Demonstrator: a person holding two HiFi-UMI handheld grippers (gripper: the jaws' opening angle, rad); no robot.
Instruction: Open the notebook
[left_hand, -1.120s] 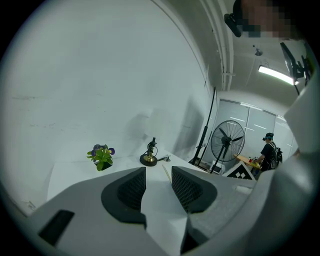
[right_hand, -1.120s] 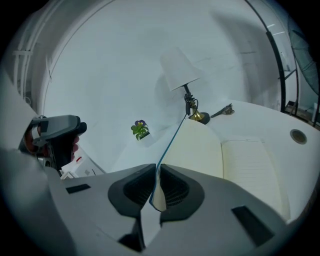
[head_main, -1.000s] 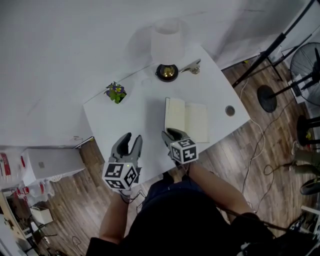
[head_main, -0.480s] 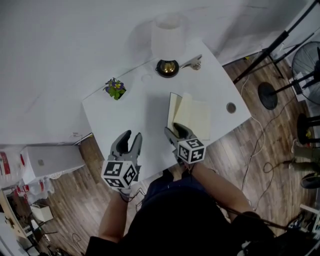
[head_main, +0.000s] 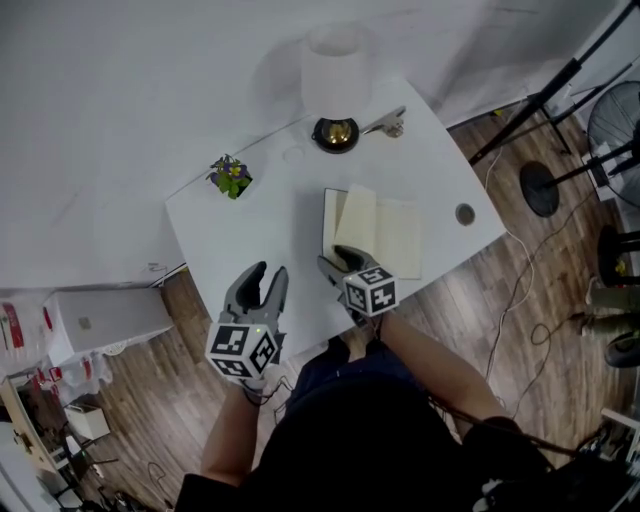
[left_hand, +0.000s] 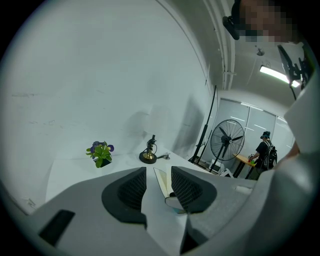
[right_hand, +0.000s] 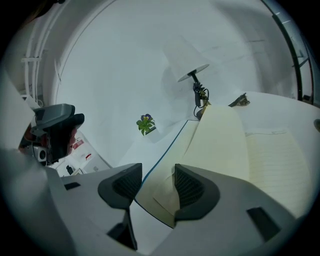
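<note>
Notebook (head_main: 385, 235) lies open on the table (head_main: 250, 230), one leaf (head_main: 358, 215) seemingly not yet flat. Right gripper (head_main: 340, 262), its jaws just opening wide, hovers over the near corner, pinching nothing. Left gripper (head_main: 265, 276) hangs spread and empty beside it. Opening looks all but done.

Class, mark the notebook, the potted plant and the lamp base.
notebook (head_main: 400, 238), head view, on its right-hand page.
potted plant (head_main: 231, 178), head view, on its leaves.
lamp base (head_main: 335, 134), head view, on its brass middle.
</note>
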